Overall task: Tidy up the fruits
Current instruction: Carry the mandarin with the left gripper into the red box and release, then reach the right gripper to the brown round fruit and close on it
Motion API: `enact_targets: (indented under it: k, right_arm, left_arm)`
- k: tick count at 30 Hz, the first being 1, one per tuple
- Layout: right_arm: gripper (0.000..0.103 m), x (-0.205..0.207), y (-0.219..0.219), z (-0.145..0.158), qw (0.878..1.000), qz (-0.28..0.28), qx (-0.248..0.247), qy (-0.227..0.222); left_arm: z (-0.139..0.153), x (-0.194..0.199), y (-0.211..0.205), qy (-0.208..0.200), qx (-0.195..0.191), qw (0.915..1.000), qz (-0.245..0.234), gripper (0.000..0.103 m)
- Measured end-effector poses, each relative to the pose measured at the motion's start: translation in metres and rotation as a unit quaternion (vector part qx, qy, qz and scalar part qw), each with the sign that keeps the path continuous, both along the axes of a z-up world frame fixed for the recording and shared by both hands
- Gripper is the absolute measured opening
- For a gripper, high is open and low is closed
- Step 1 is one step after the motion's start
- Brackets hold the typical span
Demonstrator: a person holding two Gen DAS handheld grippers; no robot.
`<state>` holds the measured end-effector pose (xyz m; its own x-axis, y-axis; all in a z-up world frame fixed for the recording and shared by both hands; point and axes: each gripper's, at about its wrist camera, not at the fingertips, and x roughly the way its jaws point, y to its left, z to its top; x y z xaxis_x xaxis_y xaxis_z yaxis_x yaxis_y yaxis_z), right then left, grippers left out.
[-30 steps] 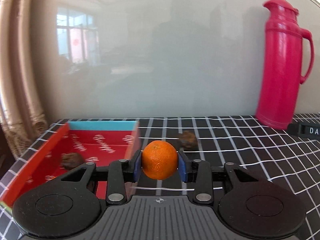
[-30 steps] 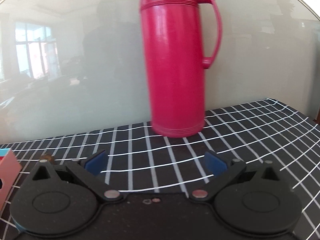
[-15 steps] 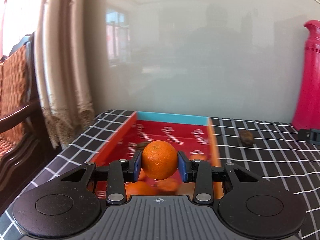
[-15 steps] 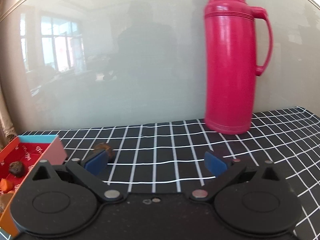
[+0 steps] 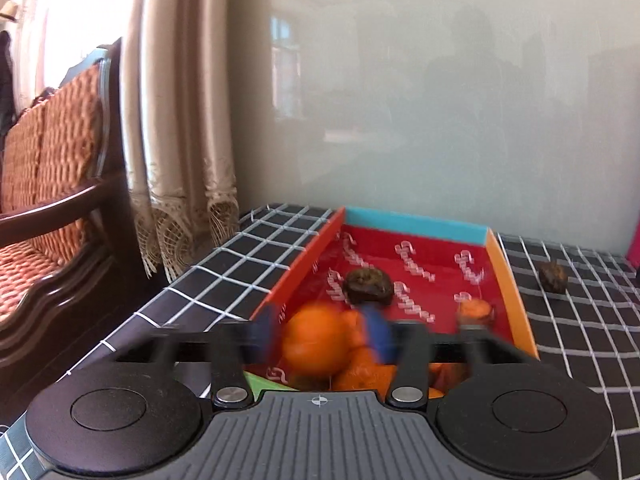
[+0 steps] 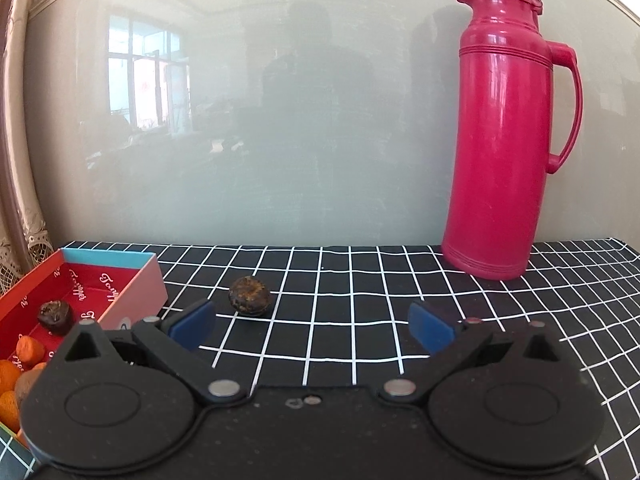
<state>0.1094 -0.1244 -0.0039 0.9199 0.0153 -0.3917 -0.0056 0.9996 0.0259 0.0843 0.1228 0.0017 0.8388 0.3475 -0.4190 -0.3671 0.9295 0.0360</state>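
My left gripper [image 5: 318, 338] sits over the near end of the red box [image 5: 516, 296], with the orange [image 5: 314, 340] between its blue pads; the view is blurred and the pads look a little spread. Other orange fruits [image 5: 360, 372] and a dark brown fruit [image 5: 368, 286] lie in the box. Another dark brown fruit [image 6: 250, 290] lies on the black checked cloth right of the box [image 6: 136, 292]. My right gripper [image 6: 312, 326] is open and empty, just in front of that fruit.
A tall pink thermos [image 6: 504, 140] stands at the back right against the glossy wall. A wooden wicker chair [image 5: 48, 200] and a curtain [image 5: 184, 120] are past the table's left edge. The dark fruit also shows in the left wrist view [image 5: 552, 276].
My left gripper has moved left and down over the box with the orange, and its pads seem to be spreading. My right gripper has swung left, bringing the loose dark fruit and box into view.
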Motion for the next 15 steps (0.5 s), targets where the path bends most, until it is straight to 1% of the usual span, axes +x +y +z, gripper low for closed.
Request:
enact_targets:
  k: [1,3,7,11,15]
  right_arm:
    - [0.103,0.000,0.001,0.000,1.000,0.001,-0.001,0.000]
    - [0.103,0.000,0.001,-0.001,1.000,0.003,-0.006,-0.002]
    - [0.103,0.000,0.002,-0.003,1.000,0.004,-0.010,0.001]
    - [0.103,0.000,0.002,-0.003,1.000,0.007,-0.015,0.000]
    - [0.103,-0.002,0.003,-0.003,1.000,0.017,-0.016,-0.008]
  left_arm:
    - [0.002,-0.003,-0.003,-0.011,0.010,0.9999,0.001,0.097]
    - [0.006,-0.005,-0.009,-0.019,0.025,0.9995,-0.005,0.097]
    - [0.006,-0.005,-0.016,-0.019,0.016,0.9994,-0.022,0.097]
    - [0.006,-0.006,-0.025,-0.022,0.029,0.9988,-0.034,0.099]
    - [0.005,-0.006,-0.027,-0.024,0.030,0.9984,-0.042,0.100]
